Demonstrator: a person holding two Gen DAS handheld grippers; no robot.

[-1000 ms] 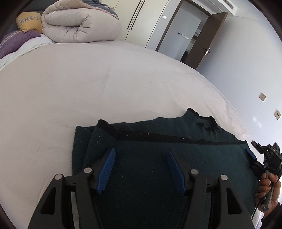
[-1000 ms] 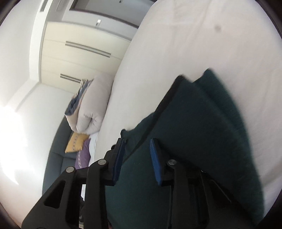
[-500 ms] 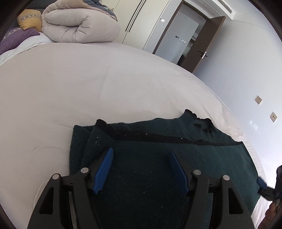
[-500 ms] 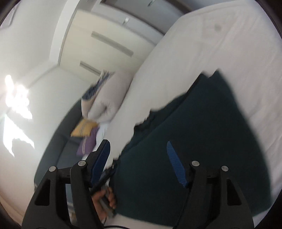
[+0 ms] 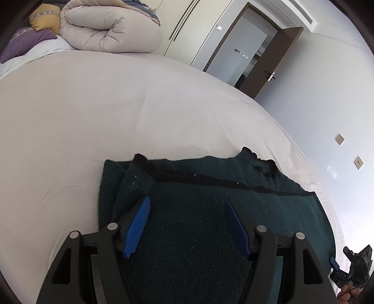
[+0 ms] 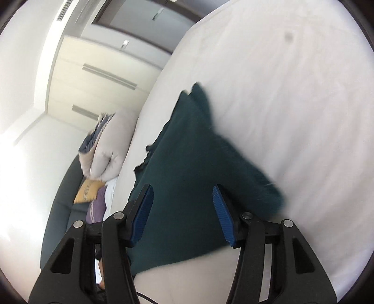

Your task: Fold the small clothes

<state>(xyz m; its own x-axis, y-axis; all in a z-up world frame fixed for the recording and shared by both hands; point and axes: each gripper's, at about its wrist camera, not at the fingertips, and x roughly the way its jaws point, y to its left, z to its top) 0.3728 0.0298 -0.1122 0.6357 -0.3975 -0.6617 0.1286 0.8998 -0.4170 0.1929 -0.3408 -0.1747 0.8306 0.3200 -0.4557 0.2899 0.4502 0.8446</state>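
Note:
A dark green knitted sweater (image 5: 210, 222) with black trim lies folded on the white bed (image 5: 93, 117), collar toward the far right. My left gripper (image 5: 187, 201) hovers open just over its near part, with nothing pinched. In the right wrist view the sweater (image 6: 191, 152) stretches away ahead, blurred. My right gripper (image 6: 182, 188) is over its near end. Its jaws are closing, with only the flat cloth below them and the pads (image 6: 219, 210) pressing on nothing. One of its blue fingertips (image 5: 334, 263) shows at the sweater's right edge in the left wrist view.
A rolled beige duvet (image 5: 109, 30) and yellow (image 5: 45, 17) and purple (image 5: 25, 43) pillows lie at the bed's head. A brown door (image 5: 273, 63) stands open beyond. The bed's right edge runs close to the sweater. A person's hand (image 5: 348, 294) holds the right gripper.
The right gripper let go of the sweater's edge, widened its jaws and drew back toward the sweater's end. The sweater lies flat where it was. The left gripper stayed put.

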